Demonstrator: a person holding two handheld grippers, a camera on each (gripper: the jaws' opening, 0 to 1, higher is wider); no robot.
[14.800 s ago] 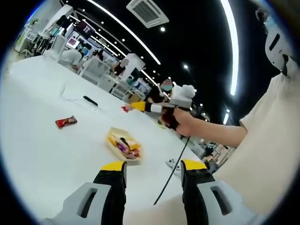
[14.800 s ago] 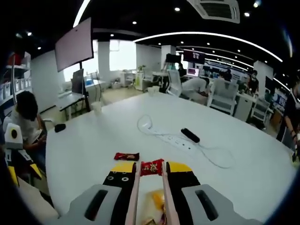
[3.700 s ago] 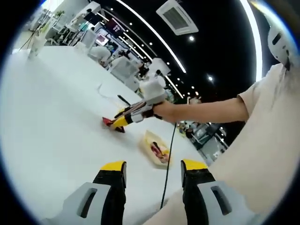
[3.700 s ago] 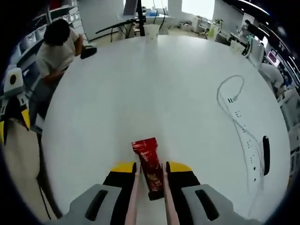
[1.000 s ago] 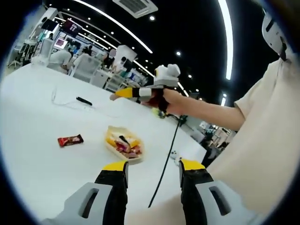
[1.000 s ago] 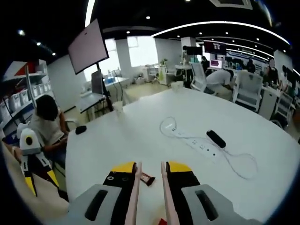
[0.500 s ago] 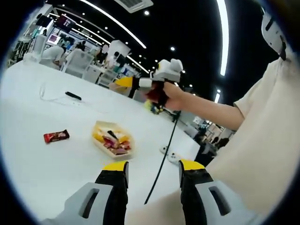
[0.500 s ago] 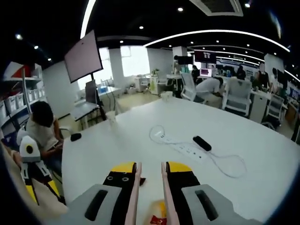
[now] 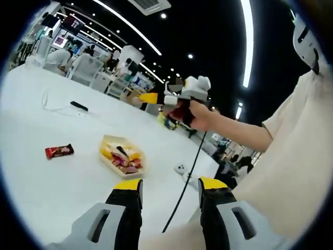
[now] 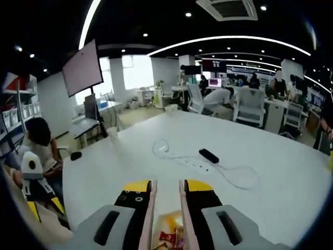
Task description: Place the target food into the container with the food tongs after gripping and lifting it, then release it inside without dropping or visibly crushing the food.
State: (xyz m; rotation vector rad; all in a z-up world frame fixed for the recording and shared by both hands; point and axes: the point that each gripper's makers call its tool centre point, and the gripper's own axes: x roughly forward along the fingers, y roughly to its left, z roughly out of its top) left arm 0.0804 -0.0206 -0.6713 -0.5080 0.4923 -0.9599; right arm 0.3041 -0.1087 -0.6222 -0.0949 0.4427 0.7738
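Red snack wrapper [image 9: 59,151], lettering unreadable

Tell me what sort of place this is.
Likely an open-plan office or lab: a large white table with a power strip, a big wall screen, and office chairs at desks with monitors behind.

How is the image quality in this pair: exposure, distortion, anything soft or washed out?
Left gripper view: strong fisheye bending; the white table is bright, nearly blown out, against a dark ceiling; the snack tray and red wrapper stay legible, and the right gripper is slightly soft. Right gripper view: ceiling light strips curve into arcs, the windows are overexposed, and the power strip is sharp.
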